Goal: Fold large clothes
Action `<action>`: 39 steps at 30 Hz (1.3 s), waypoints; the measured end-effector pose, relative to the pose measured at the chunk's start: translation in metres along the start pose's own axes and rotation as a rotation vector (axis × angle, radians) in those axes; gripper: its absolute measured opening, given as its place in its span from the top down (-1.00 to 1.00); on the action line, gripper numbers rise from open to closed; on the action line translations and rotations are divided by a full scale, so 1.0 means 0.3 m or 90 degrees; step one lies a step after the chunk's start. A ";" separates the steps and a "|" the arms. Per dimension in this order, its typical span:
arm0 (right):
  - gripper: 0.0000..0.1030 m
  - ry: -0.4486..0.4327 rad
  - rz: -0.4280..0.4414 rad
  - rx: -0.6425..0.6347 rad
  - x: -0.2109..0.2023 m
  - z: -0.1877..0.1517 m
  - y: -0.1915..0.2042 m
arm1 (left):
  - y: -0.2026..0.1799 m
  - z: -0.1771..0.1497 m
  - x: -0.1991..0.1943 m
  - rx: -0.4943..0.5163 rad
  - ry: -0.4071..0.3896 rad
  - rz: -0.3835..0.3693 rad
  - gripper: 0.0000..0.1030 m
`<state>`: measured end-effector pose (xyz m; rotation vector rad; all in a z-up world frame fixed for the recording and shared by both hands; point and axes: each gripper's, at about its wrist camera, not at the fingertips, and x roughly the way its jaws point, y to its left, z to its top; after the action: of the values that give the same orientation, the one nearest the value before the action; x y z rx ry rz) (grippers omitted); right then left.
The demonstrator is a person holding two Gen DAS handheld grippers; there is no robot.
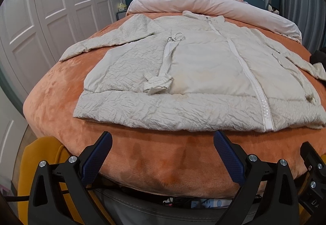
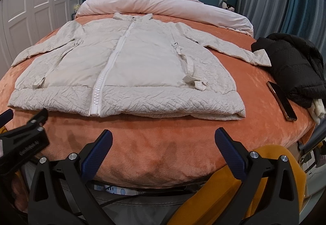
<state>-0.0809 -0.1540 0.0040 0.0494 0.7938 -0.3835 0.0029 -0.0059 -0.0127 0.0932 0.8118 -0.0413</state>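
A cream quilted jacket (image 1: pixel 203 66) lies flat and zipped on the orange bed cover (image 1: pixel 159 159), hem toward me, sleeves spread out to both sides. It also shows in the right wrist view (image 2: pixel 138 62). My left gripper (image 1: pixel 163 143) is open and empty, just short of the hem at the bed's near edge. My right gripper (image 2: pixel 163 141) is open and empty, also short of the hem. The left gripper shows at the left edge of the right wrist view (image 2: pixel 24 123).
A black jacket (image 2: pixel 293 66) and a phone (image 2: pixel 282 100) lie on the bed's right side. A pink duvet (image 2: pixel 163 7) is bunched behind the collar. White wardrobes (image 1: pixel 51 1) stand at left. A yellow chair (image 2: pixel 264 164) is below the bed edge.
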 end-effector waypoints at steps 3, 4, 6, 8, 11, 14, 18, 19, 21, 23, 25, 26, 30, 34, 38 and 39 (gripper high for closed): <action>-0.90 0.000 -0.015 -0.003 0.000 0.027 -0.017 | 0.011 0.030 -0.004 -0.006 0.000 0.005 -0.89; -0.90 -0.005 -0.018 -0.003 -0.005 0.039 -0.025 | 0.012 0.040 -0.005 -0.008 -0.001 0.007 -0.89; -0.90 -0.006 -0.014 0.001 -0.005 0.059 -0.043 | 0.013 0.067 -0.007 -0.011 -0.006 0.009 -0.89; -0.90 -0.001 -0.008 0.012 0.003 0.082 -0.061 | 0.009 0.097 -0.006 -0.012 -0.009 0.014 -0.89; -0.90 0.014 0.002 0.030 0.026 0.117 -0.088 | -0.007 0.145 -0.001 -0.010 -0.011 0.016 -0.89; -0.90 0.030 0.012 0.043 0.055 0.154 -0.115 | -0.027 0.196 0.003 -0.001 -0.022 0.025 -0.89; -0.90 0.055 0.029 0.065 0.114 0.216 -0.165 | -0.056 0.262 0.021 0.010 -0.030 0.032 -0.89; -0.90 0.056 0.029 0.070 0.127 0.229 -0.179 | -0.063 0.278 0.029 0.012 -0.031 0.033 -0.89; -0.90 0.056 0.020 0.074 0.160 0.262 -0.212 | -0.078 0.311 0.049 0.014 -0.032 0.036 -0.89; -0.90 0.056 0.013 0.076 0.195 0.298 -0.246 | -0.095 0.343 0.073 0.018 -0.030 0.040 -0.89; -0.90 0.055 0.006 0.079 0.229 0.332 -0.279 | -0.113 0.373 0.100 0.022 -0.027 0.045 -0.89; -0.90 0.053 0.001 0.080 0.251 0.354 -0.301 | -0.120 0.381 0.111 0.024 -0.027 0.047 -0.89; -0.90 0.051 -0.011 0.088 0.327 0.418 -0.372 | -0.160 0.424 0.172 0.036 -0.019 0.056 -0.89; -0.90 0.049 -0.023 0.093 0.396 0.469 -0.432 | -0.195 0.452 0.234 0.041 -0.007 0.065 -0.89; -0.90 0.053 -0.024 0.102 0.469 0.508 -0.484 | -0.227 0.467 0.291 0.042 0.007 0.069 -0.89; -0.90 0.054 -0.027 0.102 0.488 0.517 -0.495 | -0.233 0.471 0.306 0.042 0.011 0.070 -0.89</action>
<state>0.0658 -0.3673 0.0249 0.1993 0.8471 -0.4862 0.1629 -0.0896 0.0126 0.2009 0.8218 0.0358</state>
